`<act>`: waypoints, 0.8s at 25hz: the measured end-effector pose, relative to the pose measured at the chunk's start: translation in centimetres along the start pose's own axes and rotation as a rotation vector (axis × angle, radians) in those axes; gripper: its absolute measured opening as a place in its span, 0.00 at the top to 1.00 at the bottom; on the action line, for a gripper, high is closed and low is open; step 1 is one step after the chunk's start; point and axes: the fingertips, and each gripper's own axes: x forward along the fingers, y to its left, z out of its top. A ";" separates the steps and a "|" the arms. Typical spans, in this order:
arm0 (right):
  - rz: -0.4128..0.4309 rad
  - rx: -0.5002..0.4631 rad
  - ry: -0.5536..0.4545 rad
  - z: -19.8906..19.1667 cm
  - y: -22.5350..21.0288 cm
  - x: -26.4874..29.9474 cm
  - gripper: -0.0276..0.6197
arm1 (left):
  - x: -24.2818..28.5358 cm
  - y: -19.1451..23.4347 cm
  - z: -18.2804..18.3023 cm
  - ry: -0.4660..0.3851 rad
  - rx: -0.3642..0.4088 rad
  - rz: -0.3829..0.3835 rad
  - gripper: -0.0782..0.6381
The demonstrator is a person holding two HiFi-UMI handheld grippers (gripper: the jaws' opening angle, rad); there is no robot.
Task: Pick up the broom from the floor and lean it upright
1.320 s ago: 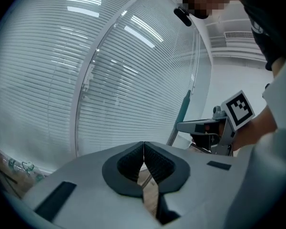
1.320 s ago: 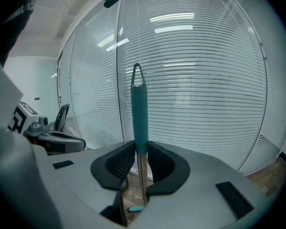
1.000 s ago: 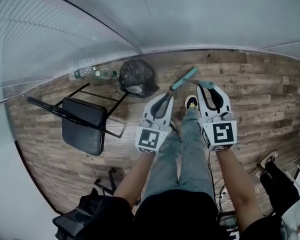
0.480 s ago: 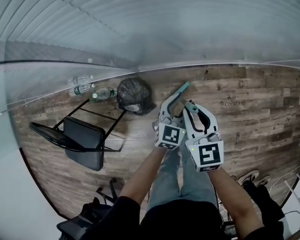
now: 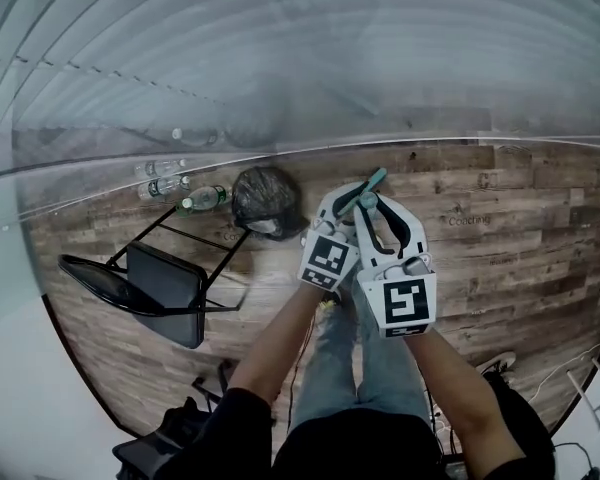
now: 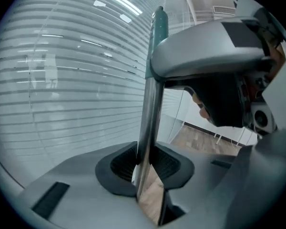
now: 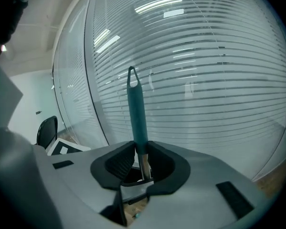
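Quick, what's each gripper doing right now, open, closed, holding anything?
Left gripper: jaws have just been closing, now clamped on the broom handle.
Right gripper: closed on the broom handle.

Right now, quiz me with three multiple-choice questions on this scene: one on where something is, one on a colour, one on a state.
1. Where is the black bin bag?
A on the chair
B on the floor by the striped glass wall
C in the tongs

2. What colour is the broom's grip?
A red
B yellow
C teal

3. The right tongs are:
A open and empty
B shut on the broom's grip
C shut on a bottle

Answers: B, the bag sits on the planks at the wall's foot; C, the right gripper view shows teal; B, the pads press the grip's lower end.
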 end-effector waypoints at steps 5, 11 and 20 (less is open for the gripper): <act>-0.002 -0.019 0.007 0.3 -1.3 2.1 0.81 | 1.9 1.1 0.0 0.032 -0.067 -0.033 0.76; -0.028 0.007 0.001 0.8 -2.8 4.6 0.81 | 3.8 2.6 0.3 0.069 -0.088 -0.120 0.76; -0.021 0.003 -0.006 1.1 -3.5 7.7 0.81 | 5.5 5.2 0.2 0.094 -0.130 -0.121 0.76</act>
